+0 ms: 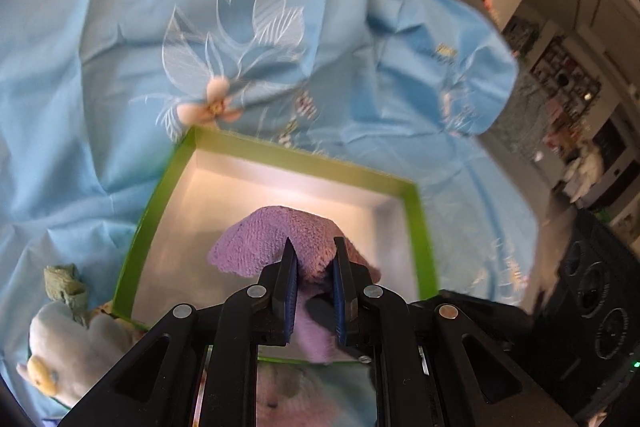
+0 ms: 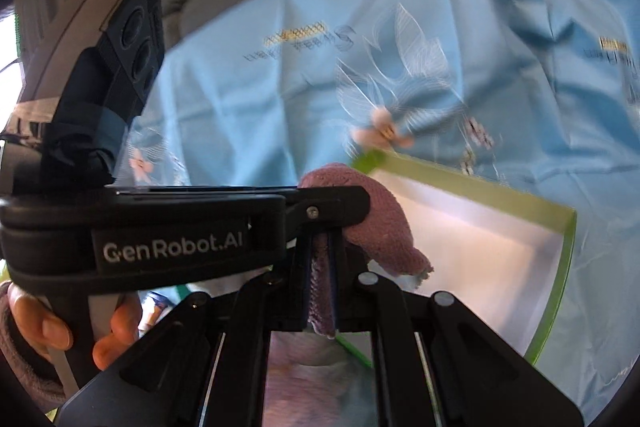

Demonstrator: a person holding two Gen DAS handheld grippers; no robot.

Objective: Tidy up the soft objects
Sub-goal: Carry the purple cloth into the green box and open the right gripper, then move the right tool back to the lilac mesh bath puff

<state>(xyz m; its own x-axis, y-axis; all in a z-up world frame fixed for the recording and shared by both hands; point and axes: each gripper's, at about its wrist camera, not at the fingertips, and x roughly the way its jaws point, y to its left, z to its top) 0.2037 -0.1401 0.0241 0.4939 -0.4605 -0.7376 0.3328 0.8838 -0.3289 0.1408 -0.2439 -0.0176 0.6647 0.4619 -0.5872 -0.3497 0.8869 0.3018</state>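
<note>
**Purple cloth pinched by both grippers over green-rimmed box**

Purple terry cloth is bunched between the left gripper fingers, both pads clamped on it, a fold humping up past the fingertips and a flap hanging to their left. In the right wrist view the same cloth is squeezed thin between the right gripper fingers, jaws nearly together on it, the rest bulging ahead and to the right of the tips. Left gripper's body crosses just in front of the right fingers, held by a hand with a purple cuff.

Directly beyond and under the left fingers: open box, green rim, white inside; cloth hangs over its interior, contact with the floor unclear. From the right gripper the box sits ahead-right.

Box rests on a light blue printed sheet. Left of the left fingers, outside the box: plush toys, pale, partly cut off.
</note>
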